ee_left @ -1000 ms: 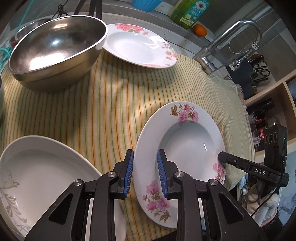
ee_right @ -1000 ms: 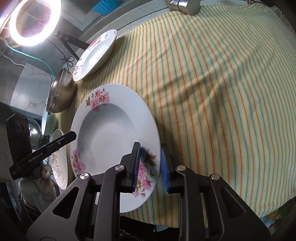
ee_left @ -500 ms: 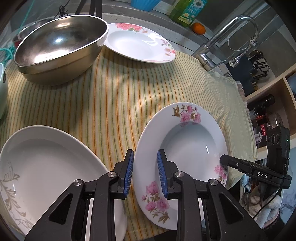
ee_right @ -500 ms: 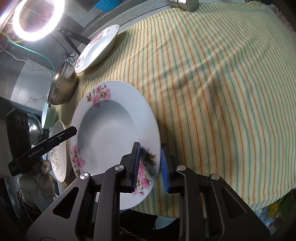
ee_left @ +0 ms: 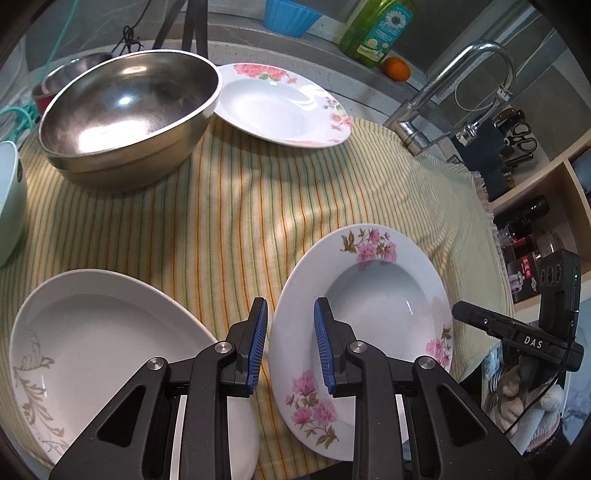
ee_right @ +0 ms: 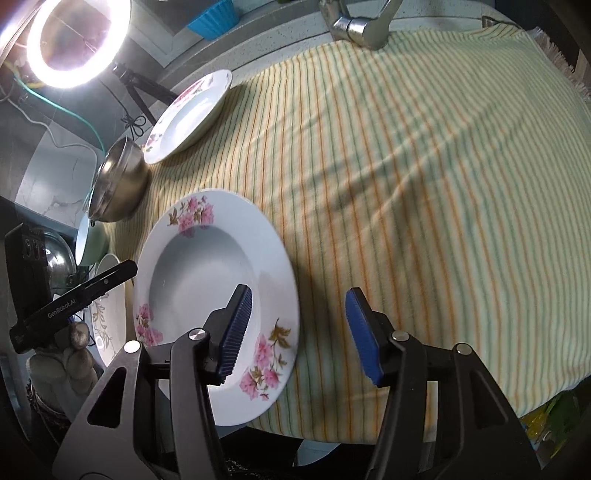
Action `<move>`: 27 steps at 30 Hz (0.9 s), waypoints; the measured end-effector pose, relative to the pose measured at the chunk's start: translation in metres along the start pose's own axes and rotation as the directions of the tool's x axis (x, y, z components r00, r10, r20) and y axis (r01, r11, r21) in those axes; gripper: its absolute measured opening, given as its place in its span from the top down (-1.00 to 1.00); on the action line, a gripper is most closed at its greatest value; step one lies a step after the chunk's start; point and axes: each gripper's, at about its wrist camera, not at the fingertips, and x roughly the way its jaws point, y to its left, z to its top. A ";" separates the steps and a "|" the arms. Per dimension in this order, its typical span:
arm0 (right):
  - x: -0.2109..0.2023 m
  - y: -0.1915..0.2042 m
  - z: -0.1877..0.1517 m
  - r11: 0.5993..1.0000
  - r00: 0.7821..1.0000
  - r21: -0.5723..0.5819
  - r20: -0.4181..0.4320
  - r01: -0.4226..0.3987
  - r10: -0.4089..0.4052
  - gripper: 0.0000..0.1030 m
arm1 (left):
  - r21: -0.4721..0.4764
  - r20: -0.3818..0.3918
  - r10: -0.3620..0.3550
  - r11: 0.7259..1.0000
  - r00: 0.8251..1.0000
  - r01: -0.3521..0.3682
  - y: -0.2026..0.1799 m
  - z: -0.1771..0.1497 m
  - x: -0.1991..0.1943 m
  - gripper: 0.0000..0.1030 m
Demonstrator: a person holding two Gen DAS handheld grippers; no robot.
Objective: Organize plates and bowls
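Observation:
A deep white plate with pink flowers [ee_left: 369, 295] sits at the front edge of the striped cloth [ee_left: 258, 206]. My left gripper [ee_left: 290, 321] is shut on its left rim, one blue pad inside and one outside. My right gripper [ee_right: 298, 291] is opening. The plate's [ee_right: 207, 273] near rim lies between its jaws and neither pad touches it. Its right pad hangs over bare cloth. A second floral plate [ee_left: 280, 103] lies at the back beside a large steel bowl [ee_left: 125, 110]. A white plate with a gold vine [ee_left: 103, 350] lies at the front left.
A pale green bowl [ee_left: 7, 199] is at the left edge. A faucet [ee_left: 443, 92] rises at the back right, with a green bottle [ee_left: 376, 29], a blue cup [ee_left: 291, 18] and an orange [ee_left: 397, 68] behind. A ring light [ee_right: 74, 40] shines at the far left. The cloth's right half [ee_right: 443, 184] is bare.
The right gripper's jaws, shut on the floral plate's near rim before, have spread apart and let it go. The left gripper keeps its hold on the other rim.

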 end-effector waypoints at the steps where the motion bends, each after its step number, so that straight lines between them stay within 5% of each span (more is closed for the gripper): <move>1: -0.002 0.000 0.003 1.000 1.000 -0.006 0.006 0.000 0.000 -0.10 | -0.004 0.005 0.000 1.000 1.000 0.000 0.000 0.001 -0.001 0.54; 11: -0.021 0.021 0.037 0.992 0.998 -0.121 0.054 -0.015 0.022 -0.55 | -0.082 0.061 -0.007 0.997 0.998 0.012 0.010 0.003 -0.020 0.40; 27: -0.014 0.048 0.153 0.929 0.996 -0.365 0.024 -0.067 0.081 -0.55 | -0.241 0.187 0.007 0.970 0.982 0.039 -0.006 0.032 -0.016 0.40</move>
